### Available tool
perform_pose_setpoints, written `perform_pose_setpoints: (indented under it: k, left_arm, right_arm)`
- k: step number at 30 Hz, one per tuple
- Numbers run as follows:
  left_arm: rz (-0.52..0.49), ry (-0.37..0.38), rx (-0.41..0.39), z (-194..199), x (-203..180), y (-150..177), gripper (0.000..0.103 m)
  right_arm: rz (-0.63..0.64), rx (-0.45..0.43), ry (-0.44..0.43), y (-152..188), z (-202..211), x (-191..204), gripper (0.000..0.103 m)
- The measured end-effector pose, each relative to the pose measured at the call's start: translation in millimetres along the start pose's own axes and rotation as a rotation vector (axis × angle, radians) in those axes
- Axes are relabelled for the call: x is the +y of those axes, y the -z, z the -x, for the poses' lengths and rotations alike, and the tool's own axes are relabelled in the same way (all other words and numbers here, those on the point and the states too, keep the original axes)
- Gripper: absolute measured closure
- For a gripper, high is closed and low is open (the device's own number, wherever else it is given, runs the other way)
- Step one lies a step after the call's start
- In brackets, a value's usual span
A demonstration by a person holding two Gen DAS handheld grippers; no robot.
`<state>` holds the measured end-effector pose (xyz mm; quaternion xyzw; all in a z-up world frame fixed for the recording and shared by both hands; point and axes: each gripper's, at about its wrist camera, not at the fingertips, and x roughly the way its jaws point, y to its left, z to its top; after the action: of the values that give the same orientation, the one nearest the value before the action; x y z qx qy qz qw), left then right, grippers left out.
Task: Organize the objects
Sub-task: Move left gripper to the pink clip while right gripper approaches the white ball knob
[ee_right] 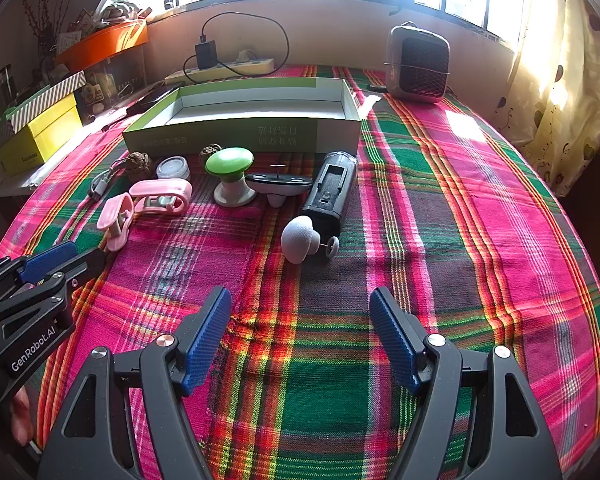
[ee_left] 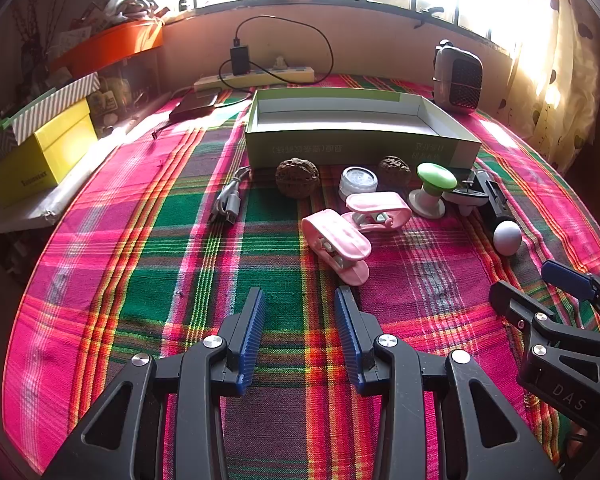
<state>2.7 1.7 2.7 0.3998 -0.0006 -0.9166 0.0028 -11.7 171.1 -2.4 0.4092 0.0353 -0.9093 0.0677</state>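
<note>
An empty green cardboard box (ee_left: 356,148) (ee_right: 236,136) stands on the plaid cloth. In front of it lie two walnuts (ee_left: 297,178), a small clear jar (ee_left: 358,182) (ee_right: 173,168), two pink clips (ee_left: 336,240) (ee_right: 162,196), a green-topped massager (ee_left: 434,188) (ee_right: 230,176), a black device with a grey ball head (ee_left: 500,216) (ee_right: 328,192) and a grey cable (ee_left: 230,200). My left gripper (ee_left: 300,300) (ee_right: 66,258) hovers open over bare cloth just short of the clips. My right gripper (ee_right: 300,300) (ee_left: 526,280) is wide open, short of the grey ball (ee_right: 300,236). Neither holds anything.
A small heater (ee_right: 418,64) (ee_left: 458,78) stands at the back right, a power strip with charger (ee_left: 256,74) along the wall. Yellow and striped boxes (ee_left: 40,148) and an orange tray (ee_left: 108,46) crowd the left side. A curtain (ee_right: 560,80) hangs at right.
</note>
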Motion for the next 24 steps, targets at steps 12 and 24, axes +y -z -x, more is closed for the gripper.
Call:
perform_pose_setpoints:
  k: [12,24]
  left_arm:
    - [-0.014,-0.004,-0.011,-0.2,0.7,-2.5,0.069]
    - [-0.034,0.068,0.036,-5.6,6.8,-9.3,0.070]
  right_arm:
    - [0.001,0.000,-0.001,2.2,1.2,0.6,0.031]
    - [0.029,0.029,-0.041,-3.7,-1.6,-5.9,0.031]
